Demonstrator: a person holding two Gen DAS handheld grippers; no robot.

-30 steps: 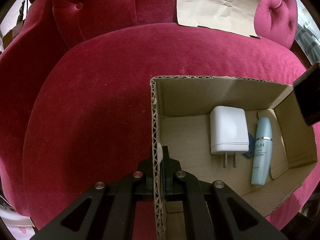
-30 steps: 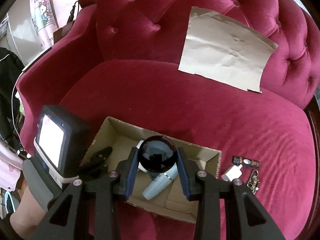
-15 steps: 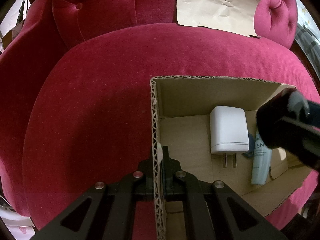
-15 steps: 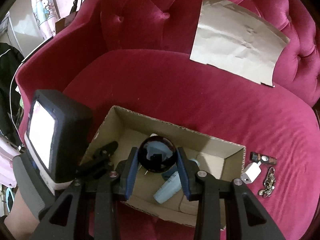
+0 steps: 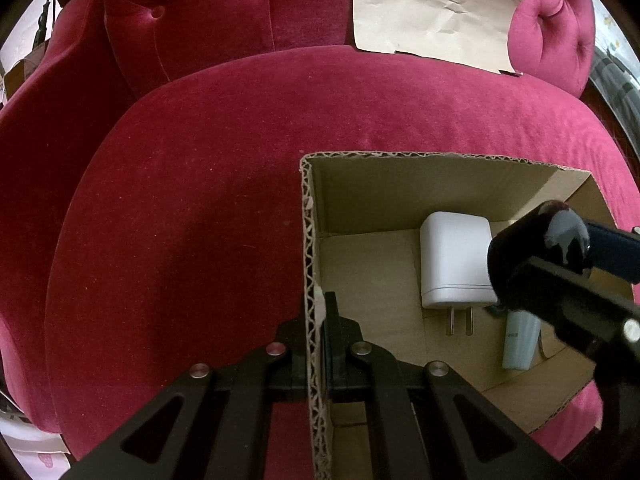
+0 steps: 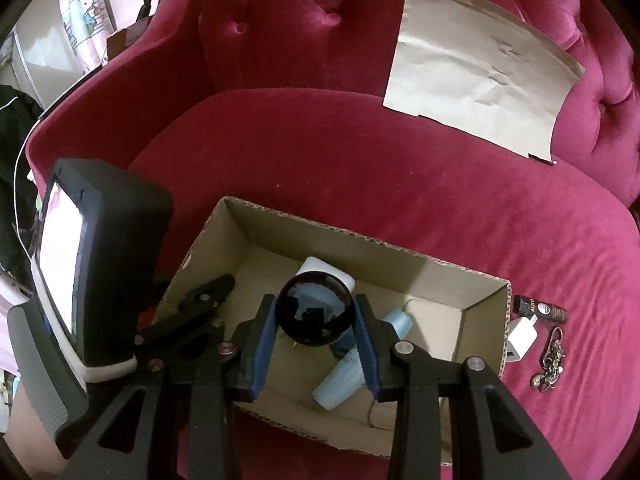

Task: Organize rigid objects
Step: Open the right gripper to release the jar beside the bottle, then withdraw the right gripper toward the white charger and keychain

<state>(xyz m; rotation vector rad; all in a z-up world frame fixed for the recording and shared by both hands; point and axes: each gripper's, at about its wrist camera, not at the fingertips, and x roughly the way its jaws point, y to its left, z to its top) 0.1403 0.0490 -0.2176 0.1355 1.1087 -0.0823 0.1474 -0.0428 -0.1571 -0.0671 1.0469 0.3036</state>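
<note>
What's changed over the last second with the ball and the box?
The right gripper, shut on the black ball, has come down over the cardboard box and now hangs above the white charger and blue bottle. Nothing released. The left gripper stays clamped on the box wall; contents unmoved.

Left hand-held gripper (image 5: 318, 320) clamped shut, right hand-held gripper (image 6: 316, 316) partly closed, gripping

Small dark bottle (image 6: 541, 309) on the sofa bears partly legible letters, perhaps "AUTO"; other print too blurred
</note>
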